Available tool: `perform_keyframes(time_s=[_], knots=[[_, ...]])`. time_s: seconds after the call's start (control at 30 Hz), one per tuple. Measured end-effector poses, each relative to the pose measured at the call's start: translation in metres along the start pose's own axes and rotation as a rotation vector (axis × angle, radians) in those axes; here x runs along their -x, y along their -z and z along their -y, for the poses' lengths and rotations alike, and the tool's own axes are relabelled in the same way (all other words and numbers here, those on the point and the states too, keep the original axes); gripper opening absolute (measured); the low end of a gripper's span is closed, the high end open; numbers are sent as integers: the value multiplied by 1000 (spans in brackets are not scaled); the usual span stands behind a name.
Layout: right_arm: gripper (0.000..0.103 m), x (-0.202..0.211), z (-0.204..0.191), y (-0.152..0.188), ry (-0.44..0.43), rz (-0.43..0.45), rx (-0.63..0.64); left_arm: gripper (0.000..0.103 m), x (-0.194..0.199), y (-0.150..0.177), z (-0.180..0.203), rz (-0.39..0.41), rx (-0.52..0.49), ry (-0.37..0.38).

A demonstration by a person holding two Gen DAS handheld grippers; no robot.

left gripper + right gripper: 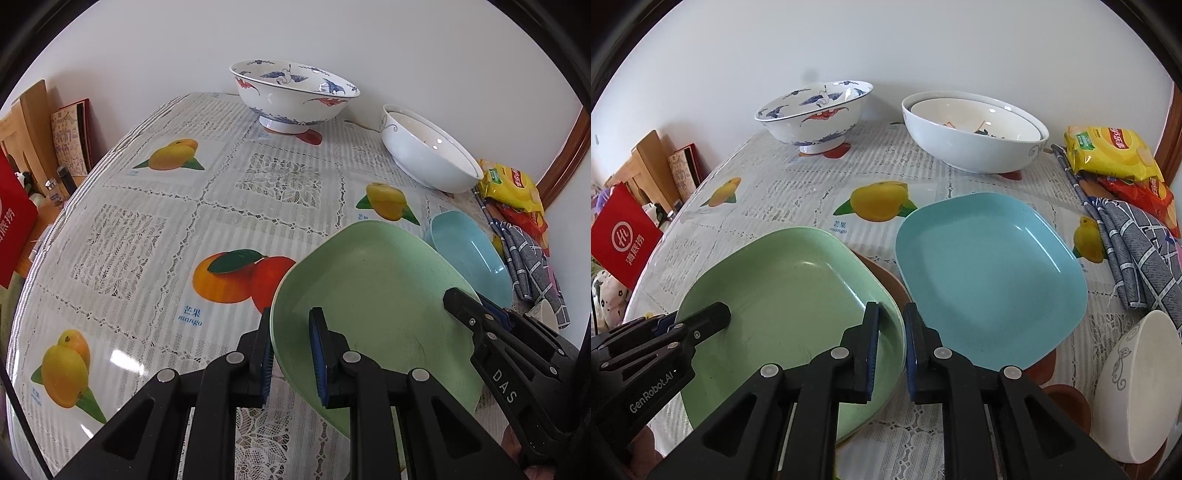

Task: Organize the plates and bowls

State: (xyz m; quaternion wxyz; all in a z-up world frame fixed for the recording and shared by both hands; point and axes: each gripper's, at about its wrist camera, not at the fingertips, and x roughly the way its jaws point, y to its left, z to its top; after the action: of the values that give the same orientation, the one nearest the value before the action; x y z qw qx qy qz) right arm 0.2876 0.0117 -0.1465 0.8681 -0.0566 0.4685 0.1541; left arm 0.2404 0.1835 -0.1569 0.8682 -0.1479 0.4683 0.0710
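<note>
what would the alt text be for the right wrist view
The right tongs straddle the near right rim of a green plate, which the left tongs also hold at its left edge. A blue plate lies beside it on a fruit-print tablecloth, with bowls behind.

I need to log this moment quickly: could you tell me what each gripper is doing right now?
Left gripper: closed on the green plate's rim.
Right gripper: astride the same plate's opposite rim; grip cannot be told.
</note>
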Motion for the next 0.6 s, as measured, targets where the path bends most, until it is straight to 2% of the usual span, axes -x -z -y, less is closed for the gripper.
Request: perform_keyframes(time_s=[0.17,0.27,0.33,0.43,0.6], knots=[[16,3,-2,-1,9,17,21,18,1,2,-1,-17,-2,3],[28,10,-3,-2,15,44,25,19,3,4,0,-29,-3,5],[31,17,-3,-1,8,57,14,21,7,6,1,-31,-4,5],[31,27,-3,0,5,68,5,26,14,8,2,-23,-11,-1],[32,48,0,7,5,79,-6,26,27,11,4,-15,-17,-7]])
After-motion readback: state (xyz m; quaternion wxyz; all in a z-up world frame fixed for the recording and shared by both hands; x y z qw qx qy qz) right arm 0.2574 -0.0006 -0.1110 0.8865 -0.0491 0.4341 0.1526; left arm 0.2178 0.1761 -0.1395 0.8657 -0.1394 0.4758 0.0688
